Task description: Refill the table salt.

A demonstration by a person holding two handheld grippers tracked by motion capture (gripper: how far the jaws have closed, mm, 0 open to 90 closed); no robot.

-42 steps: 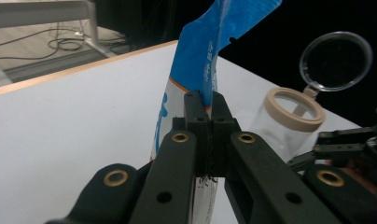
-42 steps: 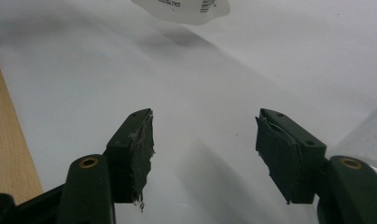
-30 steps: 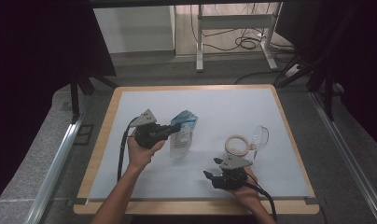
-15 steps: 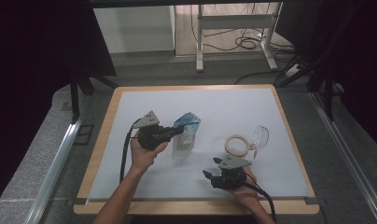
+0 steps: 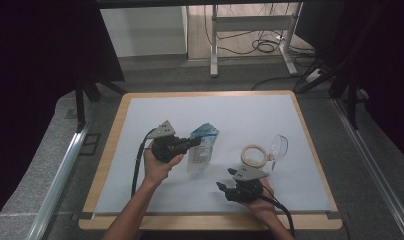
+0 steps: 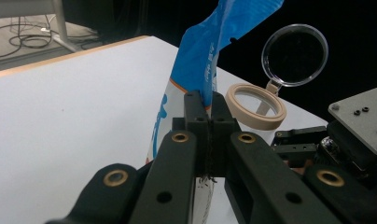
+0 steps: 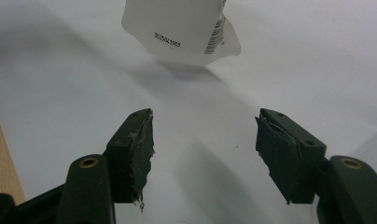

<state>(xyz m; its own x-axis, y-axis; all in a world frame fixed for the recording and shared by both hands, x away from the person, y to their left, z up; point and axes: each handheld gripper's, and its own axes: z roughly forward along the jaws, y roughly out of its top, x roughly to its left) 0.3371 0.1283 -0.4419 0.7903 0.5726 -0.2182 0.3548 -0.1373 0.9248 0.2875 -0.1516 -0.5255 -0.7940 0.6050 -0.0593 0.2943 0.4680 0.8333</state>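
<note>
High view. My left gripper (image 5: 194, 143) holds the plastic pouch (image 5: 202, 147) near the middle of the white table sheet (image 5: 240, 115). At this size I can't see the jaws meeting the pouch; their tips merge with its blue top edge. The pouch is soft, crinkled film, translucent white with a blue top, and hangs down to the sheet at a slant. My right gripper (image 5: 221, 186) sits near the table's front edge, well apart from the pouch. Behind it stands a clear round container (image 5: 254, 155) with a beige ring rim and its clear lid (image 5: 279, 147) hinged open. The floor beyond the table is dark; only cables and a metal frame show.

Left gripper view. My jaws are pressed together on the pouch (image 6: 200, 65), pinching the blue film just below its top edge. The pouch's lower part is hidden behind my own black jaws. The container (image 6: 256, 99) is behind it, its lid (image 6: 295, 55) upright, a clear disc. The grey plate and black body at the right edge are probably my other gripper, cut off by the frame.

Right gripper view. My jaws stand apart with nothing between them, hovering over bare sheet (image 7: 60, 70); the pads are frayed, with torn tape at the edges. The pouch's bottom (image 7: 182, 28) hangs ahead, its top cut off: white film, a printed date code and a barcode.
</note>
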